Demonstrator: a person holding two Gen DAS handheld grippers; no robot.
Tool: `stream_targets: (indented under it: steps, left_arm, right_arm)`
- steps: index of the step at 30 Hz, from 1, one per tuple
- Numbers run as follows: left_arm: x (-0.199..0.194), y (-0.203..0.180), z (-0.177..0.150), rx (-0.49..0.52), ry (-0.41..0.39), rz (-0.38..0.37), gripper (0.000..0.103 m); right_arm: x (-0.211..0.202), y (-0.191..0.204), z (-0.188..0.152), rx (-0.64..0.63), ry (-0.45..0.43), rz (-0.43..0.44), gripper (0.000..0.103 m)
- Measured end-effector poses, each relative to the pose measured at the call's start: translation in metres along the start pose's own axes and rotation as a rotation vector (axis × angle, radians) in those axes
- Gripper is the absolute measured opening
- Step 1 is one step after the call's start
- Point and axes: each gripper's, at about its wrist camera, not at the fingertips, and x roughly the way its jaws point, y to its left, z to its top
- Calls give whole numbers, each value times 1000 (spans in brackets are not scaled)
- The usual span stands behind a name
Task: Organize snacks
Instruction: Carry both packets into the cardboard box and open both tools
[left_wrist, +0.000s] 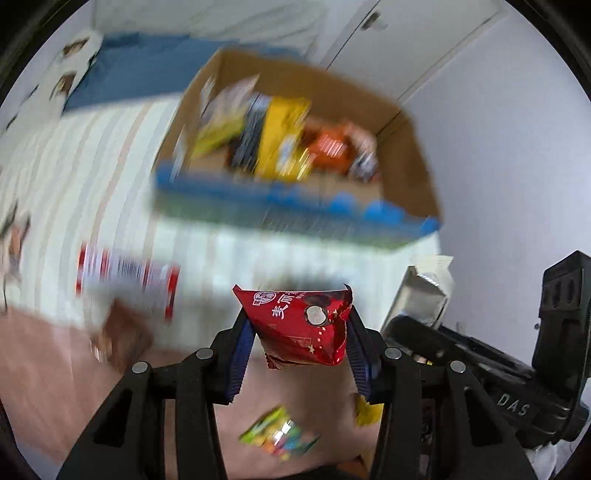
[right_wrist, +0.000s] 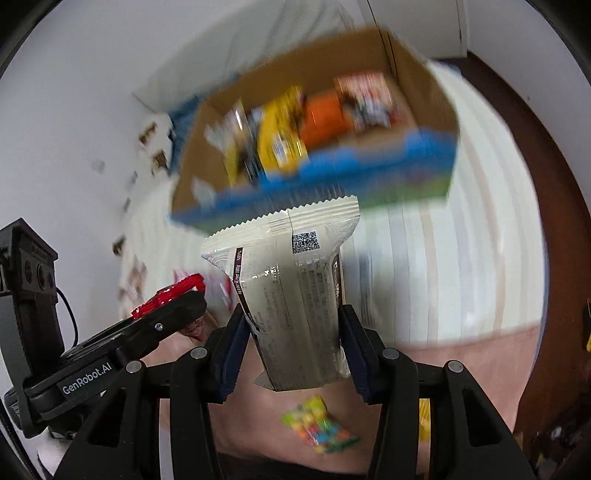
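My left gripper (left_wrist: 297, 328) is shut on a red snack packet (left_wrist: 301, 328) and holds it in the air. My right gripper (right_wrist: 293, 325) is shut on a cream and silver snack packet (right_wrist: 288, 295); that packet also shows in the left wrist view (left_wrist: 424, 295). Ahead of both stands an open cardboard box (left_wrist: 410, 162) with a blue printed front, also in the right wrist view (right_wrist: 424, 99). Several snack packets lie inside it, among them a yellow one (left_wrist: 280, 140) and an orange one (left_wrist: 328, 146). Both views are blurred by motion.
The box stands on a striped cloth (left_wrist: 74, 177) over a pink surface (left_wrist: 44, 387). Loose on it are a red and white packet (left_wrist: 125, 277), a brown packet (left_wrist: 122, 336) and a colourful candy bag (left_wrist: 277, 435), which also shows in the right wrist view (right_wrist: 317, 424). White wall behind.
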Motion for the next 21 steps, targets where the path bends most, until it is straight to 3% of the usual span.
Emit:
stream_targets:
  steps: [5,12,16,21]
  left_arm:
    - [-12,-8,69,28,-41,10,44]
    - [32,13,136,9,30,97,44]
    - [70,31,146,-4,99,170,44]
    - [108,47,139,-9,175,204,44]
  right_arm:
    - [-13,12,75,-4,-47,-28,51]
    - [23,11,157,29,20,-108,51]
    - [61,0,178,57,91,-163,51]
    - [109,-12,185,75,184,-226,51]
